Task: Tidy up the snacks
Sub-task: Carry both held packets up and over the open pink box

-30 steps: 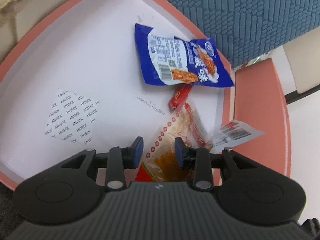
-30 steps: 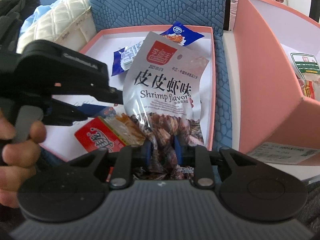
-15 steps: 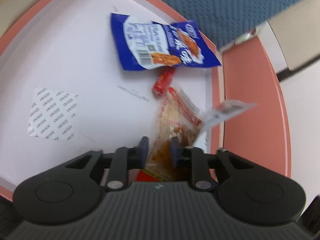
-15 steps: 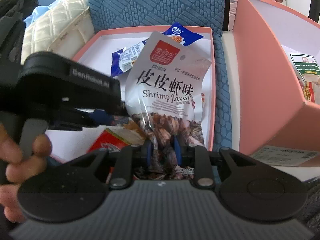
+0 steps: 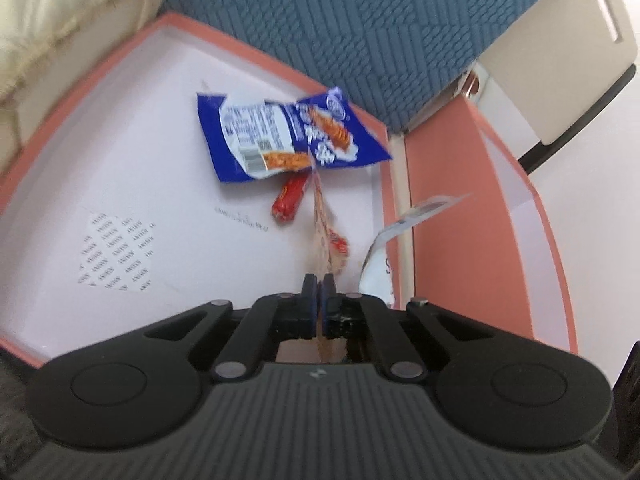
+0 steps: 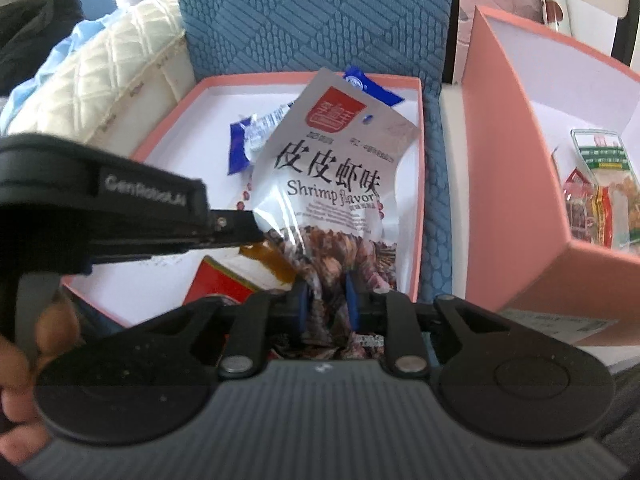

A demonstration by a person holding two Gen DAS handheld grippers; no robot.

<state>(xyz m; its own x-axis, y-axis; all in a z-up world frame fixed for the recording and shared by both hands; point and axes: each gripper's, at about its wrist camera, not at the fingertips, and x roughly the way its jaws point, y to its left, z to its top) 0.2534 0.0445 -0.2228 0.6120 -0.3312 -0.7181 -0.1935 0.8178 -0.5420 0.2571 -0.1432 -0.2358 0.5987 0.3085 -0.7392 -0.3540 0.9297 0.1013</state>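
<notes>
A shallow pink tray (image 5: 100, 92) with a white floor lies against a blue cushion (image 5: 360, 20). Over it, the right tongs (image 6: 323, 294) are closing on the bottom edge of a silver shrimp-flavour bag (image 6: 332, 176). The left tongs (image 5: 318, 285) are clamped tight on a thin clear snack packet (image 5: 326, 236) held edge-on above the tray. A blue packet (image 5: 288, 136) and a small red sausage (image 5: 290, 196) lie on the tray.

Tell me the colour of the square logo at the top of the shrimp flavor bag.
Red, on the silver shrimp flavor bag; the right wrist view shows it best.
</notes>
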